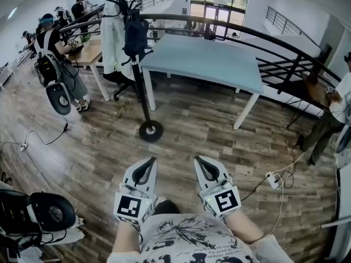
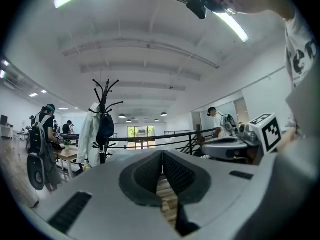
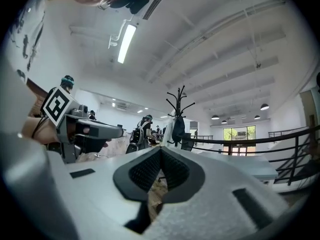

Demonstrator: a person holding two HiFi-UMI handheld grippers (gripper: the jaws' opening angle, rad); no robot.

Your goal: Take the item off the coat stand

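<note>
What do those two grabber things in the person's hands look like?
The left gripper and right gripper are pale grey plastic shells, each tapering to a point, with dark ribbed pads inside the fingers. Each carries a white cube with black square markers. The person wears a white T-shirt with a black print.

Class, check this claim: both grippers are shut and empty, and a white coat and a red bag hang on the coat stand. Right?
Wrong colour: the bag is dark, not red, as the head view shows. The rest holds.

Wood plank floor (image 1: 98,147), pale blue table (image 1: 203,59), black railing (image 1: 285,43)
</note>
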